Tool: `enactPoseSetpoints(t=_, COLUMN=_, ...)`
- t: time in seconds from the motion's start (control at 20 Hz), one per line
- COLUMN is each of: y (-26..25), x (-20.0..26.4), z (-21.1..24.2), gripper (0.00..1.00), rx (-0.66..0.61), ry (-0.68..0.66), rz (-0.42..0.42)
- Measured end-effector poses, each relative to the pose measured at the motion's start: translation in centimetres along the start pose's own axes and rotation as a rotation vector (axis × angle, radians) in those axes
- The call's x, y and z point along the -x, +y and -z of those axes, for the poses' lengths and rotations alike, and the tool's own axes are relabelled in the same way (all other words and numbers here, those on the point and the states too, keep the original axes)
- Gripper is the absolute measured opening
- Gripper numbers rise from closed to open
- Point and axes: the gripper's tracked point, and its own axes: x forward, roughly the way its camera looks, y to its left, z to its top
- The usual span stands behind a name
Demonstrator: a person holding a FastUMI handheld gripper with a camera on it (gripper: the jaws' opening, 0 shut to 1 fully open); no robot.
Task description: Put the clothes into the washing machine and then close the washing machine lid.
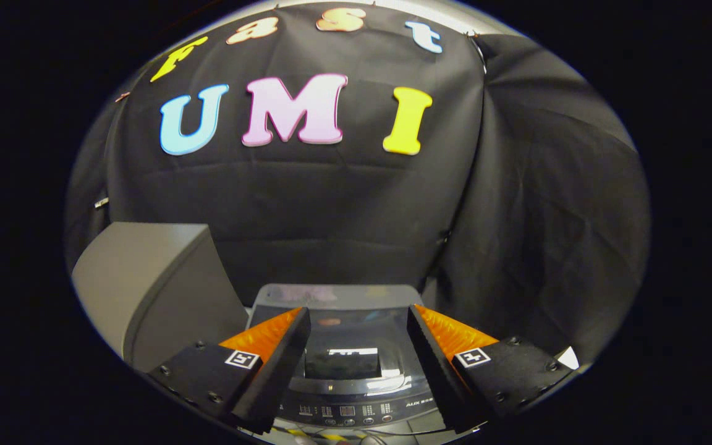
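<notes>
Tool point(357, 321) released, fingers spread, holding nothing. Washing machine point(343, 383) directly below and just ahead, lower centre of frame, between fingers; lid point(343, 355) looks closed. Grey box point(146, 278) lower left. Clothes location: cannot tell.
</notes>
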Motion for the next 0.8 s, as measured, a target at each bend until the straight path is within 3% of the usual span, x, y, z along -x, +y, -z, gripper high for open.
enactPoseSetpoints(t=0.5, y=1.4, x=7.3, z=-9.5, gripper=0.98, rx=-0.065, ry=-0.327, rz=-0.086)
enactPoseSetpoints(t=0.8, y=1.4, x=10.0, z=-11.3, gripper=0.98, rx=-0.052, ry=-0.389, rz=-0.101)
